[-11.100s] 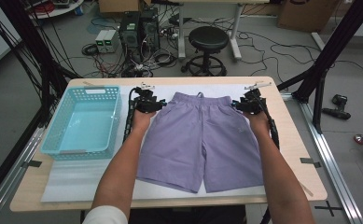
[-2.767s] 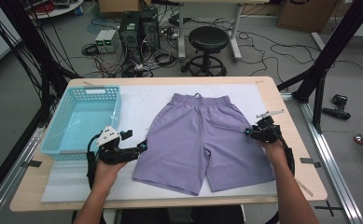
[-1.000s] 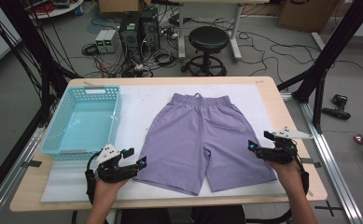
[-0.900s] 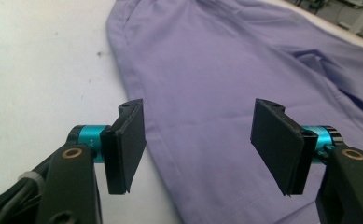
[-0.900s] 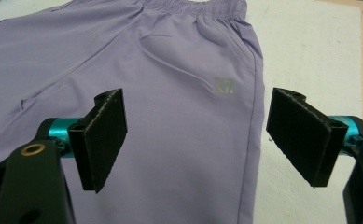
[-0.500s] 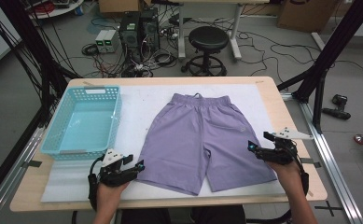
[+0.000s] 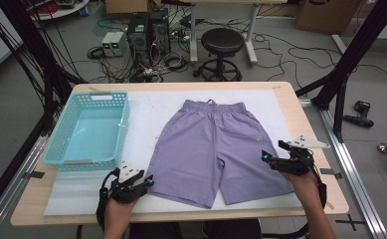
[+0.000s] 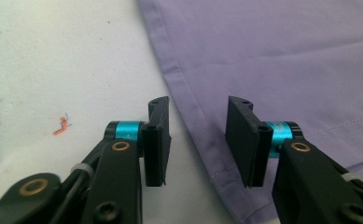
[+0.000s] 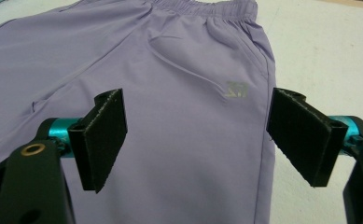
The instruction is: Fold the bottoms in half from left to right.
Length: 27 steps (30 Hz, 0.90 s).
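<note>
While spread flat on the white mat [image 7: 146, 114] of the counter [image 7: 310, 149], waistband away from the person, lie purple shorts [image 7: 216, 144], both legs pointing toward the near edge. Left of them, on the same mat, a turquoise basket [image 7: 64, 134], well apart from the fabric. At the lower left, held in the person's left hand, the left gripper [image 7: 144, 183], just at the outer hem corner of the shorts' left leg; seen through the left gripper view, its fingers [image 8: 158, 140] partly apart and just now closing, the hem edge [image 8: 193, 135] running between them, pads not pressing on the cloth. At the lower right, in the right hand, the right gripper [image 7: 273, 159], over the outer edge of the other leg; in the right gripper view, its fingers [image 9: 107, 135] released and spread wide, straddling the side seam and a small silver logo [image 9: 236, 89], nothing gripped. Beyond the counter, a black stool [image 7: 222, 42] and tangled cables on the floor.
</note>
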Each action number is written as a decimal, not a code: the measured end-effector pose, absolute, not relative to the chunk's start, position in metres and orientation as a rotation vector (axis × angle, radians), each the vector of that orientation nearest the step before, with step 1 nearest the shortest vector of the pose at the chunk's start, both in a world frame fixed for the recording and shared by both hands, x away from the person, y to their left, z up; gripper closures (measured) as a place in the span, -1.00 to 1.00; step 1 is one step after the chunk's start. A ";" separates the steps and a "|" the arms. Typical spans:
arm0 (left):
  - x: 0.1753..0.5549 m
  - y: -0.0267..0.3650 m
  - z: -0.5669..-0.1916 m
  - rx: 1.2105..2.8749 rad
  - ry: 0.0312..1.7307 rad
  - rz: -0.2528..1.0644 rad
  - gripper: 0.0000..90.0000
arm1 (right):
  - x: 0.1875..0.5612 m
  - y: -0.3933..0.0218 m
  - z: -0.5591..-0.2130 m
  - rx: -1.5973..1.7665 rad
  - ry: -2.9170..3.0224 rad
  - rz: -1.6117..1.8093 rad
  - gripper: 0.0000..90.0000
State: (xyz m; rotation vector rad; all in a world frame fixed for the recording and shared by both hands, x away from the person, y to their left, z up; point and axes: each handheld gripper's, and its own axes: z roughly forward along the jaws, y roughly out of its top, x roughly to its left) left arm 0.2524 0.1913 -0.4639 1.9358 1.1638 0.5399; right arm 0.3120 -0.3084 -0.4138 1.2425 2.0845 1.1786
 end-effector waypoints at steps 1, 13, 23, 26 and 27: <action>0.252 0.191 -0.464 1.938 1.161 0.550 0.36 | 0.312 -0.308 -0.414 1.240 2.084 1.179 -0.55; 0.254 0.195 -0.463 1.923 1.123 0.418 0.96 | 0.317 -0.294 -0.413 1.217 2.122 1.189 -0.55; 0.253 0.207 -0.464 1.781 1.093 0.317 0.96 | 0.342 -0.256 -0.405 1.139 2.183 1.231 -0.55; 0.253 0.207 -0.464 1.761 1.079 0.305 0.96 | 0.356 -0.240 -0.401 1.100 2.202 1.220 -0.55; 0.253 0.207 -0.464 1.755 1.076 0.302 0.96 | 0.361 -0.235 -0.399 1.095 2.206 1.229 -0.55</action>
